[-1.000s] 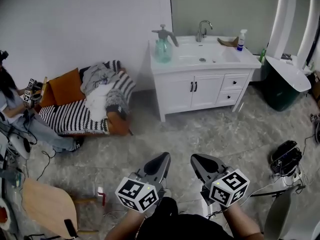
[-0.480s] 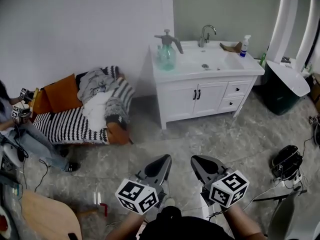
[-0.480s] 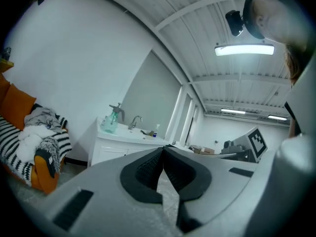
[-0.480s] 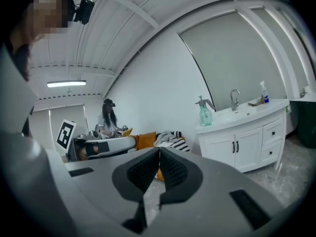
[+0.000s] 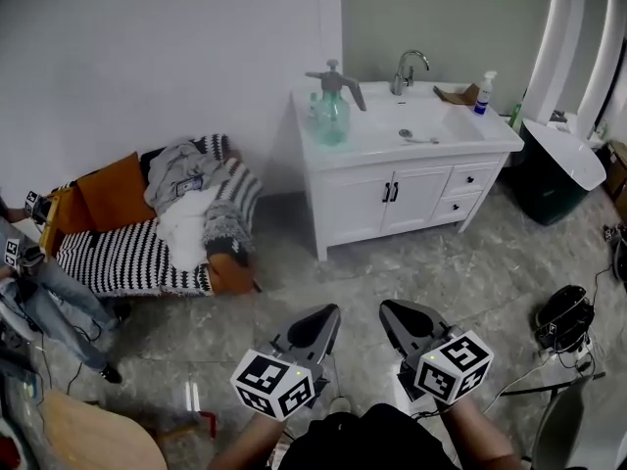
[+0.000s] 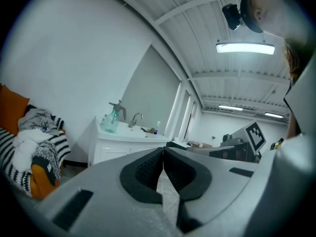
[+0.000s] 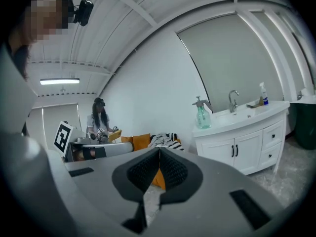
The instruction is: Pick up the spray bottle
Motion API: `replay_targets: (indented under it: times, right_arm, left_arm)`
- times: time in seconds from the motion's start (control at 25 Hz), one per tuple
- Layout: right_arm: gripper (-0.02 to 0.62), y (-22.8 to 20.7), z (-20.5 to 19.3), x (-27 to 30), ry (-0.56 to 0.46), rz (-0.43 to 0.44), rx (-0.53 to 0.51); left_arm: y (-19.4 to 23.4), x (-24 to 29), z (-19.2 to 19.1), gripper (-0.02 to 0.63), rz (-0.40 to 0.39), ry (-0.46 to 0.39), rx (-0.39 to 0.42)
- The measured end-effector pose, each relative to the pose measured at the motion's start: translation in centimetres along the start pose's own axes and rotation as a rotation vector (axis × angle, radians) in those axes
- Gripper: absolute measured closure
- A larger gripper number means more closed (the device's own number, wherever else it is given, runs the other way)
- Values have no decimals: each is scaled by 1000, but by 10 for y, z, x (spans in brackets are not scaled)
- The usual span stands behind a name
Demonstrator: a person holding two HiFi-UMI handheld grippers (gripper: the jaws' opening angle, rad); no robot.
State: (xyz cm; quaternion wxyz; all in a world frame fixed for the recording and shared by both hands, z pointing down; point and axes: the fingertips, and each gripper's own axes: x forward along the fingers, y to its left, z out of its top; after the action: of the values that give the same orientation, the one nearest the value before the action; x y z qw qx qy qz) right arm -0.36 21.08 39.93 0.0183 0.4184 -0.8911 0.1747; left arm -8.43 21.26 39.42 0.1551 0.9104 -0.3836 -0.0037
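A green translucent spray bottle [image 5: 331, 109] with a grey pump head stands upright on the left end of the white vanity top [image 5: 382, 143]. It shows small in the left gripper view [image 6: 112, 120] and in the right gripper view [image 7: 201, 113]. My left gripper [image 5: 324, 318] and right gripper [image 5: 394, 315] hang side by side low over the floor, far in front of the vanity. Both are shut with nothing between the jaws, which meet in each gripper view: left gripper [image 6: 162, 157], right gripper [image 7: 159, 159].
A small white spray bottle [image 5: 483, 92] stands by the sink and faucet [image 5: 409, 69]. A striped sofa [image 5: 147, 243] with clothes and orange cushions sits left of the vanity. A person [image 5: 34, 282] sits at far left. A dark bin [image 5: 549, 169] and cables [image 5: 563, 316] lie right.
The vanity and spray bottle have shifted lower and slightly right in the head view and look a little nearer. Both grippers stay shut. The person at left has slid toward the edge.
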Motion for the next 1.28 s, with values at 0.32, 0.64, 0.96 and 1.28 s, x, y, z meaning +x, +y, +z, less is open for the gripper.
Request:
replay_targets:
  times: [0.32,0.64,0.96,1.28]
  right_arm:
    - [589,-18,7,30,2,-17,16]
    - [589,-52,28,70,-3,22,8]
    - [589,-97,55,99,-2,55,5]
    - [588,-143,72,123,0,85,10]
  left_arm:
    - [30,21,2,597,3,21,-19]
    - [57,67,17,597,22,19,-13]
    - [75,123,40,597,32,19,9]
    - [92,174,50,597,63,14,8]
